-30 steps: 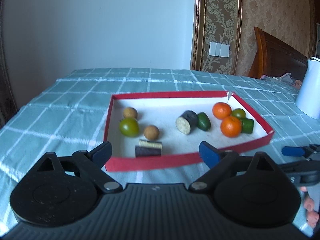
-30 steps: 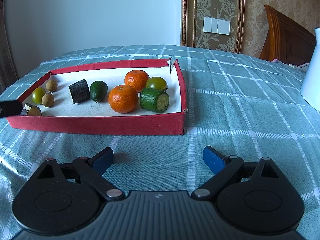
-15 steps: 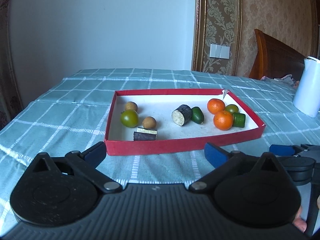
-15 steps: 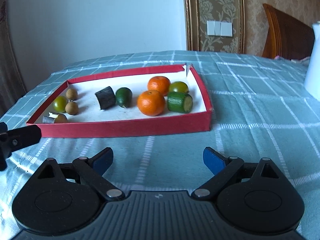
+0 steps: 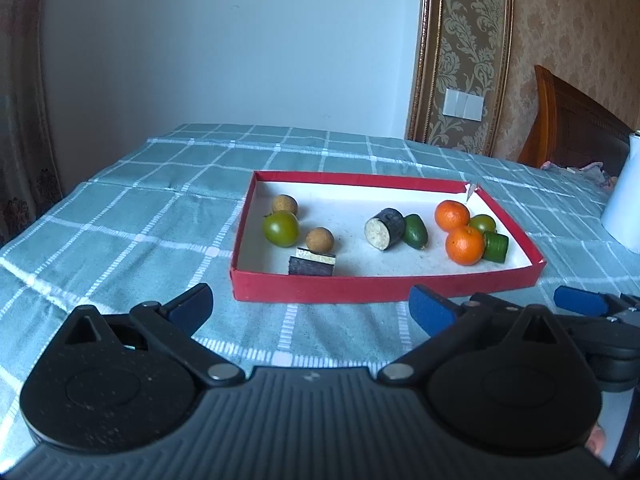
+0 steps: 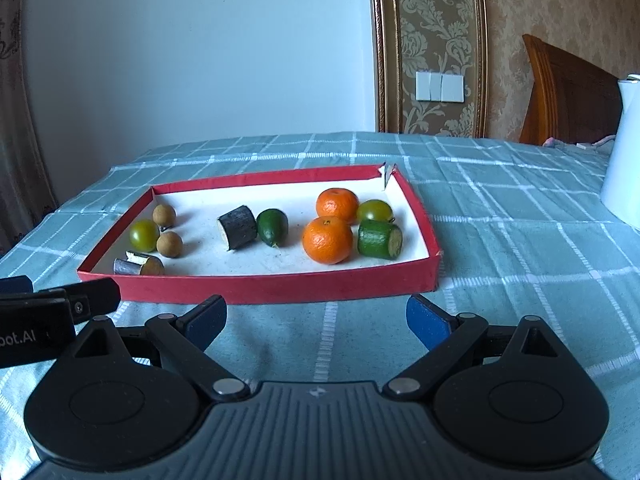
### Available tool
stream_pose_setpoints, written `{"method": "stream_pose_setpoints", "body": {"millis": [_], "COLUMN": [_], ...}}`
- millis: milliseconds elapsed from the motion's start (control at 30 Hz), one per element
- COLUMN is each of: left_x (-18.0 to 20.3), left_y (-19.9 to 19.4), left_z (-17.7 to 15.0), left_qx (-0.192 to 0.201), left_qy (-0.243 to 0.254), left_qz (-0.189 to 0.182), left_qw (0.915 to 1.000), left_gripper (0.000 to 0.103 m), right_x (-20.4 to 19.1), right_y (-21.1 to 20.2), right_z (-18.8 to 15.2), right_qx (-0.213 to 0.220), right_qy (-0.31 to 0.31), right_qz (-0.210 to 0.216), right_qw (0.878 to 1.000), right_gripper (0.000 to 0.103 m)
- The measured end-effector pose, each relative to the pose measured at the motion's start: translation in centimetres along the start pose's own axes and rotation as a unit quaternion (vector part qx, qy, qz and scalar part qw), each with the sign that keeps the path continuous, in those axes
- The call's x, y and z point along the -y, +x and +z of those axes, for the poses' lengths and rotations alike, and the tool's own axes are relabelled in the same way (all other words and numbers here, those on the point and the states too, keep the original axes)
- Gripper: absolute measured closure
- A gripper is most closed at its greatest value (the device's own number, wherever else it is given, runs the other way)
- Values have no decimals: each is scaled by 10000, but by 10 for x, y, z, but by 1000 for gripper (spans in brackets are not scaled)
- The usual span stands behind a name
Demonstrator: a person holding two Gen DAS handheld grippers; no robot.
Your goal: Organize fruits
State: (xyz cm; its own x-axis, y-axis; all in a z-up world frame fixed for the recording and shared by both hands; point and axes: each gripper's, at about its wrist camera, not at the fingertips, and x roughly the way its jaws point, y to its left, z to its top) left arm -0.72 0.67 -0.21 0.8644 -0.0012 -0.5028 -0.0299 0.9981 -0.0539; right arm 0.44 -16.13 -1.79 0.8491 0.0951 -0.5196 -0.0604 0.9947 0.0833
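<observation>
A red tray (image 5: 384, 287) (image 6: 256, 286) on the checked cloth holds two oranges (image 5: 464, 245) (image 6: 327, 239), green tomatoes (image 5: 281, 228) (image 6: 144, 235), two brown longans (image 5: 319, 239) (image 6: 169, 243), a dark eggplant chunk (image 5: 385, 228) (image 6: 237, 226), a small green fruit (image 5: 415, 229) (image 6: 272, 226), a cucumber piece (image 5: 496, 246) (image 6: 380, 239) and an eggplant slice (image 5: 312, 263) (image 6: 138, 266). My left gripper (image 5: 310, 307) is open and empty in front of the tray. My right gripper (image 6: 316, 316) is open and empty, beside it on the right.
A white jug (image 5: 624, 196) (image 6: 624, 152) stands on the cloth to the right of the tray. A wooden headboard (image 6: 568, 96) and a wall lie beyond the table. The left gripper's arm shows at the left edge of the right wrist view (image 6: 48, 312).
Both grippers have pulled back from the tray, which now looks smaller and farther off. Both stayed open and empty. The fruits have not moved.
</observation>
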Motion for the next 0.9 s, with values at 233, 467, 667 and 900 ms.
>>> {"method": "stream_pose_setpoints", "body": {"millis": [233,467,667,900], "left_x": [4,5,7,7], "left_y": [-4,-3,-2,-1], "left_z": [1,2,2,2], "left_qx": [11,2,36,59], "left_qy": [195,211,274,341], "left_qz": [35,53,152,240], "left_qw": [9998,9998,9995,9991], "left_gripper": [0,0,0,0], "right_x": [-2,-3,-3,-6], "right_y": [0,-1,0,-1], "right_z": [0,0,0,-1], "right_qx": [37,93,62,125], "right_qy": [23,11,68,43], "right_qz": [-18,-79,-113,-243], "right_qw": [10000,9999,9999,9996], "right_gripper": [6,6,6,6]}}
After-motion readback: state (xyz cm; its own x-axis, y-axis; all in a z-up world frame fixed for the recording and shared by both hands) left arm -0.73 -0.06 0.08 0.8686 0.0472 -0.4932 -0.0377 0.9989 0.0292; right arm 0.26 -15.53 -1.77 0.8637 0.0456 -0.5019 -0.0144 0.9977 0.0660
